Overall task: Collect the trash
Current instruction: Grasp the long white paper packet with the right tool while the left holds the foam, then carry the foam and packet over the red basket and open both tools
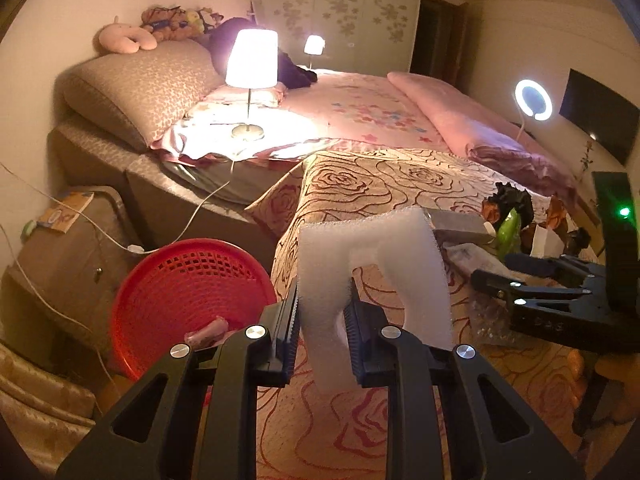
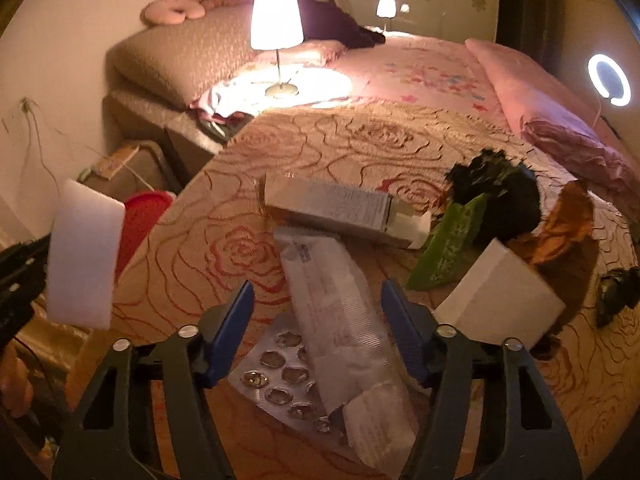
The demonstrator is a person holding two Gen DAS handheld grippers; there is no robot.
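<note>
My left gripper (image 1: 323, 312) is shut on a white foam piece (image 1: 372, 264) and holds it above the rose-patterned cover (image 1: 380, 176), right of the red basket (image 1: 180, 300). The foam also shows at the left of the right wrist view (image 2: 84, 256). My right gripper (image 2: 316, 316) is open, its jaws either side of a white plastic wrapper (image 2: 344, 320) lying on an empty blister pack (image 2: 280, 380). Beyond lie a long carton (image 2: 340, 208), a white box (image 2: 500, 296), a green wrapper (image 2: 452, 240), black plastic (image 2: 504, 192) and an orange wrapper (image 2: 568, 224).
The red basket holds a pinkish item (image 1: 208, 332) and stands on the floor by a brown cabinet (image 1: 68, 256). A lit lamp (image 1: 251, 64) stands on the bed, its cord trailing to the floor. A ring light (image 1: 534, 100) is at the right.
</note>
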